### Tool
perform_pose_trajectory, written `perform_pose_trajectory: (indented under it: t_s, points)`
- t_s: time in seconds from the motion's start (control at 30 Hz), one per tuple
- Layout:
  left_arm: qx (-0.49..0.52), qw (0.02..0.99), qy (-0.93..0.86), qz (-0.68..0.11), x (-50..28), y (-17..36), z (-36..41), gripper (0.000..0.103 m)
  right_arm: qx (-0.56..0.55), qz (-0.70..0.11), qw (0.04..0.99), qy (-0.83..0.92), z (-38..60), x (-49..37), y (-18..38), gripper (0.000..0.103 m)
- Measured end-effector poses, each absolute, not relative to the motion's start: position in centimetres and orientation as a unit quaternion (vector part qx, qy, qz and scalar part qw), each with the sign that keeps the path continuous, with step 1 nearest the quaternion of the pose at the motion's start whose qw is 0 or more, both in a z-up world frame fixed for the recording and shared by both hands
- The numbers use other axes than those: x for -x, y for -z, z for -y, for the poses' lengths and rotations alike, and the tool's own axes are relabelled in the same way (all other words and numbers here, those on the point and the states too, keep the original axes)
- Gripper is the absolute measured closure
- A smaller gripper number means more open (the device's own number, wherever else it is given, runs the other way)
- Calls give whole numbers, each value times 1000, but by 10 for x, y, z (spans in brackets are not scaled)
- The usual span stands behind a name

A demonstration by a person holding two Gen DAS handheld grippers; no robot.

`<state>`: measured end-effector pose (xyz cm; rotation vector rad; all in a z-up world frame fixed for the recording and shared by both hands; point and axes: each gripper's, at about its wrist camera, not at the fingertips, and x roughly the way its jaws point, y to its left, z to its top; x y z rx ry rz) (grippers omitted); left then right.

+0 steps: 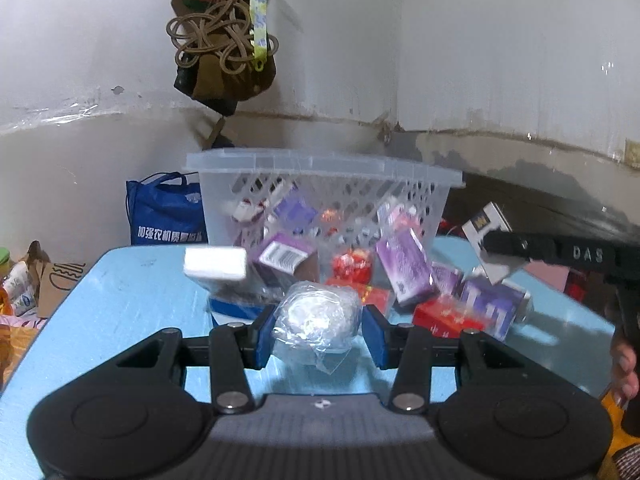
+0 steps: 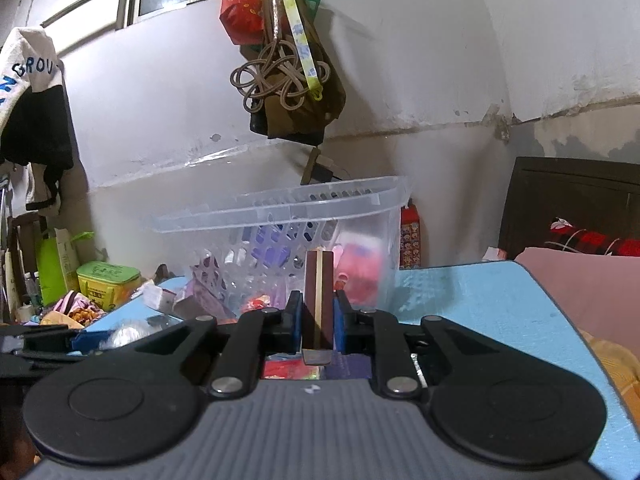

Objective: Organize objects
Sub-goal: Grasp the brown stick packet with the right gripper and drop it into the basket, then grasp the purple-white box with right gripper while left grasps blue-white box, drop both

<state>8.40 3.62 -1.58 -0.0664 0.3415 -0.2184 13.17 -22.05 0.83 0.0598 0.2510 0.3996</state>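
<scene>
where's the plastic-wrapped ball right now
In the left wrist view, the plastic-wrapped ball sits between the left gripper pads, low centre, before the clear basket.

The clear perforated plastic basket (image 1: 320, 192) looks smooth and glossy. The crinkled transparent plastic-wrapped ball (image 1: 318, 320) shines. The light-blue table (image 2: 480, 312) is matt, faintly pitted. The purple cardboard box (image 1: 406, 268) has glossy film.

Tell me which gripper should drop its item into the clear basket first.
Right, probably. The right gripper is shut on a slim brown box, raised just before the clear basket. The left gripper sits low at the blue table, its pads around a plastic-wrapped ball, behind a clutter of boxes.
</scene>
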Motion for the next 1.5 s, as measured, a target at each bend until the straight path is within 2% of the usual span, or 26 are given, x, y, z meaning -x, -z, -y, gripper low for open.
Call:
perform_pose_trajectory:
  t_s: [0.17,0.33,0.5,0.57,0.6,0.63,0.67,0.73,0.83,0.93,1.1,1.17,1.33,1.5]
  points:
    - [40,980,112,-157,-96,-17,-49,54,-42,-104,973,-202,225,-130,-34,86]
    - [28,986,107,-126,-149,-88,-51,54,-11,-73,979,-192,209,-162,-88,86]
    - [13,983,87,-161,-237,-130,-34,53,12,-102,975,-197,184,-233,-116,86]
    - [18,979,87,-181,-260,-127,-32,48,23,-109,975,-193,178,-248,-113,85]
    - [18,978,91,-188,-268,-123,-31,44,43,-115,972,-200,172,-254,-110,81]
    - [17,978,86,-191,-274,-119,-30,34,57,-127,971,-197,166,-259,-107,67]
    - [19,978,76,-194,-278,-116,-29,30,60,-130,971,-192,163,-262,-103,39]
    - [29,976,71,-202,-278,-112,-32,30,68,-120,973,-188,160,-258,-97,11]
    - [18,980,78,-180,-247,-113,-38,30,56,-84,977,-186,176,-229,-95,0]
    - [10,984,78,-161,-200,-103,-49,16,21,-84,979,-186,203,-195,-82,0]
    - [35,983,64,-166,-146,-49,-69,15,-33,-133,978,-159,241,-149,-30,2]
    - [31,982,61,-176,-141,-32,-70,15,-29,-147,977,-152,244,-133,-12,14]
    - [28,973,82,-213,-146,-7,-68,15,-16,-171,971,-167,240,-120,13,34]
    - [12,966,88,-244,-160,7,-67,15,-3,-178,968,-178,231,-134,9,36]
